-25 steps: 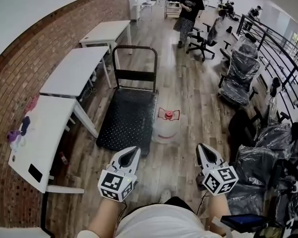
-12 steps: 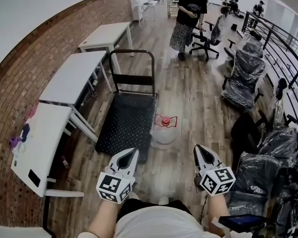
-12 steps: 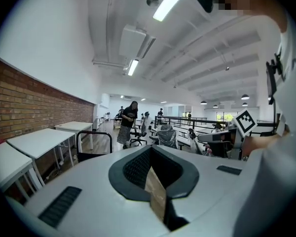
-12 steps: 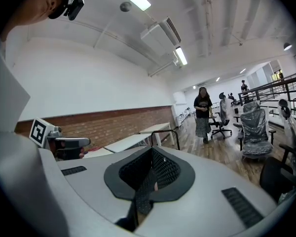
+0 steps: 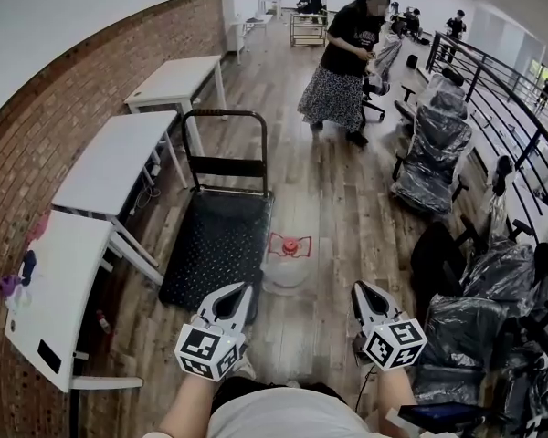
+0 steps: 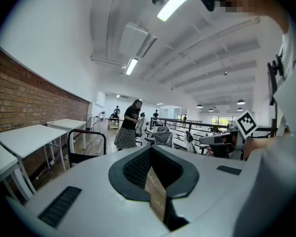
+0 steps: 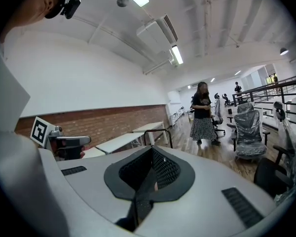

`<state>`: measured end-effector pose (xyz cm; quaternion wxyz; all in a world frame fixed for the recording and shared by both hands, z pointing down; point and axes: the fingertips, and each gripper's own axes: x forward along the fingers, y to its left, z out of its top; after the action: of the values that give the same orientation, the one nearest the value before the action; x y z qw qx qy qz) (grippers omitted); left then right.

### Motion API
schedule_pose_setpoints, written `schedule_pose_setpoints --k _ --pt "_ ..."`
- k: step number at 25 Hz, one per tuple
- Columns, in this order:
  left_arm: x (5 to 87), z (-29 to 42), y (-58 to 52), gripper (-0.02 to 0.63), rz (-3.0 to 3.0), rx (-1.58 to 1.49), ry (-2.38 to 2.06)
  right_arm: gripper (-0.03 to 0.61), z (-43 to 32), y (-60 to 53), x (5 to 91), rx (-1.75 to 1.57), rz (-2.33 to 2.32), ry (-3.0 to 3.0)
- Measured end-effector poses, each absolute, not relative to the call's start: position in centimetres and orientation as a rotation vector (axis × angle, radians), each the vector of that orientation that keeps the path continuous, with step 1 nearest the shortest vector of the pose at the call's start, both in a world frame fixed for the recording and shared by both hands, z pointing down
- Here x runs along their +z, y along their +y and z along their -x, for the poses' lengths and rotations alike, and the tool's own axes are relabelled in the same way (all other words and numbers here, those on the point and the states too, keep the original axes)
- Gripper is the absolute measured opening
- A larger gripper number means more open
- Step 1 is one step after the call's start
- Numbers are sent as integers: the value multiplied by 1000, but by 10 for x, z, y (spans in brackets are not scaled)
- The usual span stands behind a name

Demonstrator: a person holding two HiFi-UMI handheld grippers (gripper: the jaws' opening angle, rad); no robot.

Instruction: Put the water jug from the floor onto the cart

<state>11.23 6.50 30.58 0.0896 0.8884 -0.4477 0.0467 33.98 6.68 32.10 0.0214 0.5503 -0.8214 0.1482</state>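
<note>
The clear water jug (image 5: 286, 270) with a red cap and red handle stands upright on the wood floor. It is just right of the black platform cart (image 5: 215, 254), near the cart's front right corner. In the head view my left gripper (image 5: 240, 292) hangs in the air a little short of the jug and to its left, shut and empty. My right gripper (image 5: 358, 290) is level with it, to the jug's right, also shut and empty. Both gripper views look over the jug, which is hidden there; the left gripper (image 6: 150, 149) and right gripper (image 7: 152, 149) show closed jaws.
The cart's upright push handle (image 5: 226, 117) is at its far end. White tables (image 5: 105, 158) line the brick wall on the left. A person (image 5: 342, 71) stands on the floor beyond the cart. Plastic-wrapped chairs (image 5: 429, 153) and a railing crowd the right side.
I have moved forward: the jug and cart sit nearer to both grippers. The person beyond the cart has come closer. Both grippers stayed shut.
</note>
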Motion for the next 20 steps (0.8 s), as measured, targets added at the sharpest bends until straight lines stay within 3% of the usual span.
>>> schedule_pose_setpoints --k 20 --pt "321 36 -87 0 -2613 106 -1325 3 -201 -84 310 388 -1691 -2487"
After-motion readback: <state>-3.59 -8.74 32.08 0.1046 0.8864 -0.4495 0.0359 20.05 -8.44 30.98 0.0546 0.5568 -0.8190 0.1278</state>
